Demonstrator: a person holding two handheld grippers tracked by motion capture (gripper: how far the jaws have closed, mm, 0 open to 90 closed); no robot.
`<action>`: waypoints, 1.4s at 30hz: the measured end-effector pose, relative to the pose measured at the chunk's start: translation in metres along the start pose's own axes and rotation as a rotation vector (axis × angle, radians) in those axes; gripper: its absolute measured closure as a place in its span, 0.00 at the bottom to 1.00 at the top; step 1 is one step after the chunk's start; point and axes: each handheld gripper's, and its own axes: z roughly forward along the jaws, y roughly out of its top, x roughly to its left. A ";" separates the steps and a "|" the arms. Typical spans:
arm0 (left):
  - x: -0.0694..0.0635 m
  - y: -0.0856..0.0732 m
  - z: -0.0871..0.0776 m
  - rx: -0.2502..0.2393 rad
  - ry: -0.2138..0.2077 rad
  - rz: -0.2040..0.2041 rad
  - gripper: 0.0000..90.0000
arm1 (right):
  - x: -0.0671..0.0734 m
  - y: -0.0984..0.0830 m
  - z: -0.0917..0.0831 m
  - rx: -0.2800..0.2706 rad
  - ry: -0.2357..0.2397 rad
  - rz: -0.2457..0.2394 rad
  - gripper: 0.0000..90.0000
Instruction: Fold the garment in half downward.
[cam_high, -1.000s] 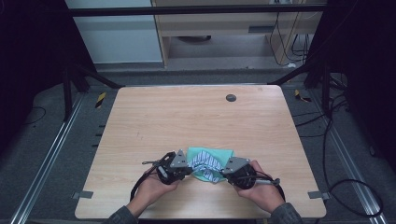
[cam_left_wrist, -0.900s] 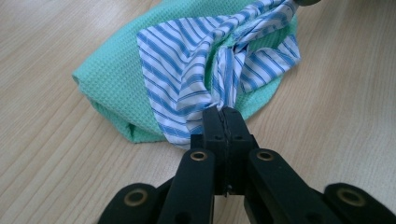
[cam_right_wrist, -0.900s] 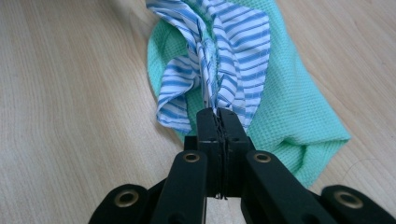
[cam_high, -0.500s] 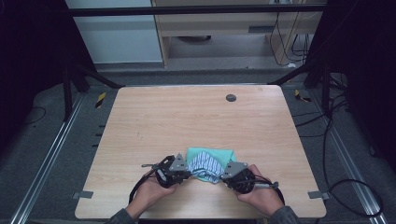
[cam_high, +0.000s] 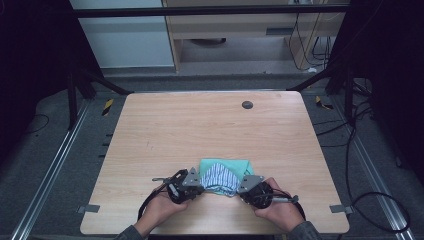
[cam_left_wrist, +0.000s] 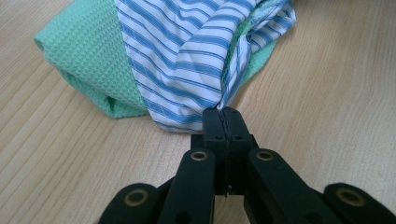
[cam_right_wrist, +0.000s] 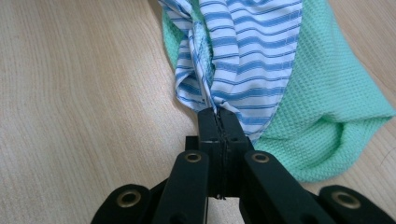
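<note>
1. L gripper (cam_left_wrist: 223, 114) had its jaws pressed fully together on a pinched edge of the striped cloth (cam_left_wrist: 187, 51); the fabric bunched into the seam between the pads.
2. R gripper (cam_right_wrist: 217, 114) was likewise clamped tight on the opposite edge of the striped cloth (cam_right_wrist: 252, 51), no gap between its jaws.
3. Striped cloth (cam_high: 221, 177) lay on top of a green waffle towel (cam_high: 225, 164), near the front edge of the table (cam_high: 200, 125), between the 2 grippers, roughly centred left-to-right.
4. Change vs 1 s earlier: the striped piece had looked flatter and more spread over the green towel; by now its 2 gripped ends were drawn in & slightly puckered, and both hands (cam_high: 157, 212) had barely shifted. R jaws had finished closing the last bit within that second.
5. Meaning, as a judgement: both grips looked secured, so the pick-up phase seemed done; next step was prob. lifting or spreading the striped cloth clear of the towel.
6. Risk: the green towel's folded edge (cam_left_wrist: 84, 60) sat just beside the L pinch, so it could've dragged along w/ the lift.
</note>
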 end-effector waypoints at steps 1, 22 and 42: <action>0.000 0.000 0.000 -0.005 0.002 -0.007 1.00 | 0.000 0.000 0.000 0.001 -0.001 0.001 1.00; 0.027 -0.022 -0.035 -0.156 0.147 -0.265 0.20 | -0.022 -0.035 -0.029 -0.090 -0.126 0.211 0.19; 0.102 -0.065 -0.042 -0.108 0.321 -0.441 0.08 | -0.092 -0.060 -0.015 -0.070 -0.267 0.554 0.08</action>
